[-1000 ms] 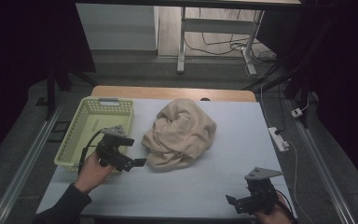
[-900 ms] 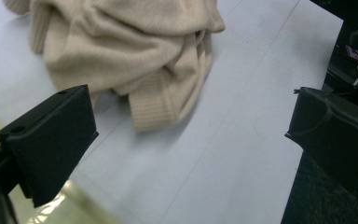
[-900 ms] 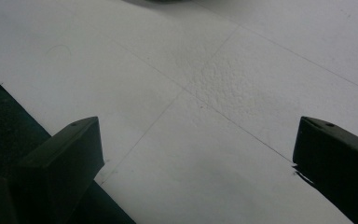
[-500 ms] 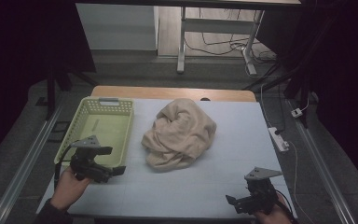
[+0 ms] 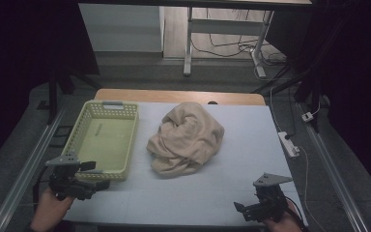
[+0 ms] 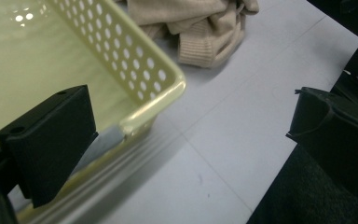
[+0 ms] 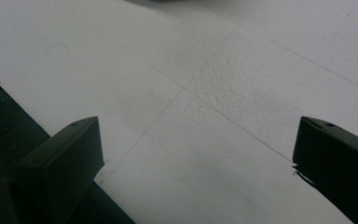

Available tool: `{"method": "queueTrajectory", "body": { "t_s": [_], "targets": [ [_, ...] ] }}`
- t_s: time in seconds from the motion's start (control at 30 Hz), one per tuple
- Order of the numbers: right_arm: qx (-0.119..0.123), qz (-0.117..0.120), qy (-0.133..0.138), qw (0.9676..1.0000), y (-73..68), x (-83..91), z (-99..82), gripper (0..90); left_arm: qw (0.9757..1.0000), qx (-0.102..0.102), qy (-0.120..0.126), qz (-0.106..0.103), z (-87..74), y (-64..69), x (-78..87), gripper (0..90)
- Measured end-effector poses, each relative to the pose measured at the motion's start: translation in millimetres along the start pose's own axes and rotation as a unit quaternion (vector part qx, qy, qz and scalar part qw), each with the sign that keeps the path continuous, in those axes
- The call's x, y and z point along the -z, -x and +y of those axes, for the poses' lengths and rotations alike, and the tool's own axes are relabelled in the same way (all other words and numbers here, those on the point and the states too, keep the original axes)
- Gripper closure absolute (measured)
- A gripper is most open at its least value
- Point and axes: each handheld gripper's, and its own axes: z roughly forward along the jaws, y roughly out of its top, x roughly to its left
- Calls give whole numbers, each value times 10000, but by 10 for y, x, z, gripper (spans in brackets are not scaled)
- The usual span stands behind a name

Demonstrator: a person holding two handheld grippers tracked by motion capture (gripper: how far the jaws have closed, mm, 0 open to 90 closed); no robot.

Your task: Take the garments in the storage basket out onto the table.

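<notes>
**Ana:** High view first: the left gripper sits low at the near-left corner of the table, held in the person's left hand, which comes in from the bottom edge. Its jaws point right, along the basket's near wall.

**Ben:** And the left gripper view backs that up. Jaws stand wide apart with nothing between them but table; one jaw hangs over the near corner of the yellow-green basket, the other out over the table's near edge. Whether that jaw touches the rim, nobody can tell from here.

**Ana:** Across at the near-right corner, the right gripper rests close to the table's front edge, the right hand barely in shot, jaws pointing left.

**Ben:** Right gripper view: jaws spread wide, holding nothing, just bare white tabletop between them and the dark drop-off at the near edge beside one jaw.

**Ana:** Room to move? Plenty. A broad strip of bare table runs between the two grippers along the front.

**Ben:** Farther in, the beige cloth lies bunched in a heap mid-table, just beside the basket's right wall, well apart from both grippers. A ribbed cuff of it faces the left gripper.

**Ana:** The basket itself lies along the left side, and there's bare table right of the cloth out to the far-right edge.
</notes>
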Motion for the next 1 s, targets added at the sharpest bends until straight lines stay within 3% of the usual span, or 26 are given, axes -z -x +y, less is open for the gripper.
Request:
{"method": "queueTrajectory", "body": {
  "t_s": [0.53, 1.0],
  "targets": [
    [-22, -12, -14, 10000, 1, 0, -1, 14, 9985, 383, 202, 324, -358, -53, 331, 0],
    [0, -31, -39, 10000, -9, -3, 1, 14, 9966, 531, 34, 635, -542, -77, 423, 0]
  ]
}}
